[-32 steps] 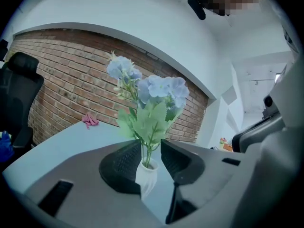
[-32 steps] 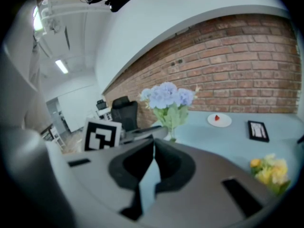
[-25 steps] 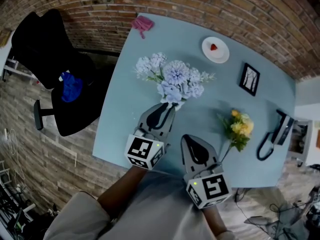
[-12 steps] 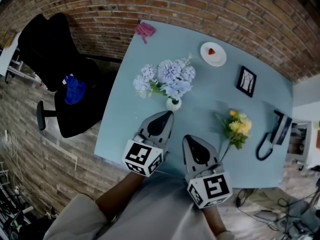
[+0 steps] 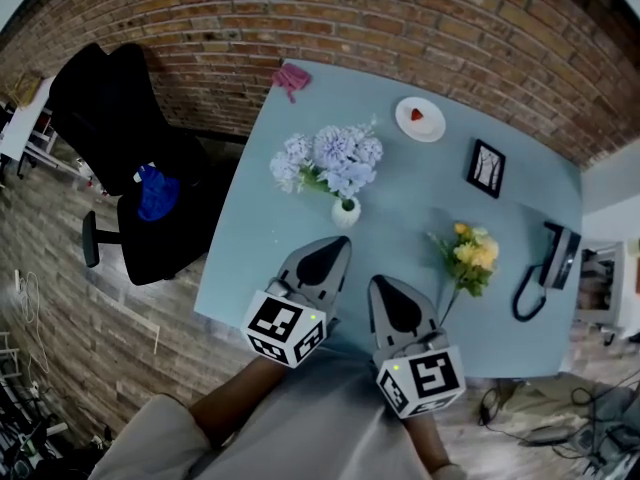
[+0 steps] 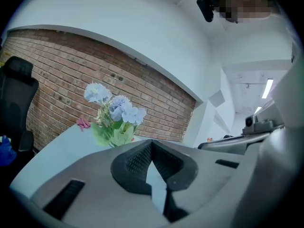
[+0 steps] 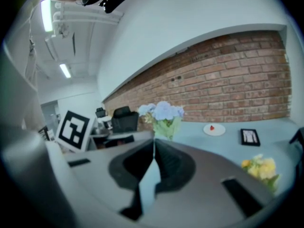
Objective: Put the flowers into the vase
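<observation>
Blue flowers point(image 5: 330, 158) stand upright in a small white vase point(image 5: 345, 212) on the light blue table point(image 5: 255, 268). A yellow bouquet point(image 5: 468, 256) lies flat at the table's right. My left gripper point(image 5: 342, 240) sits just short of the vase; its jaws have just been closing and are shut with nothing between them. Beside it, nearer the front edge, my right gripper point(image 5: 377, 281) is shut and empty. The left gripper view shows the blue flowers point(image 6: 114, 110) past the shut tips point(image 6: 152, 141), the vase hidden. The right gripper view shows the flowers point(image 7: 161, 110) and yellow bouquet point(image 7: 260, 167) beyond its tips point(image 7: 154, 139).
A white plate point(image 5: 420, 119) with a small red item, a black picture frame point(image 5: 486, 168) and a pink object point(image 5: 292, 76) lie near the brick wall. A black phone handset point(image 5: 545, 268) lies at the right edge. A black office chair point(image 5: 120, 148) stands left of the table.
The left gripper has drawn back from the vase toward the front edge. The blue flowers, tilted at its tips before, now stand upright on their own. The right gripper barely shifted.
</observation>
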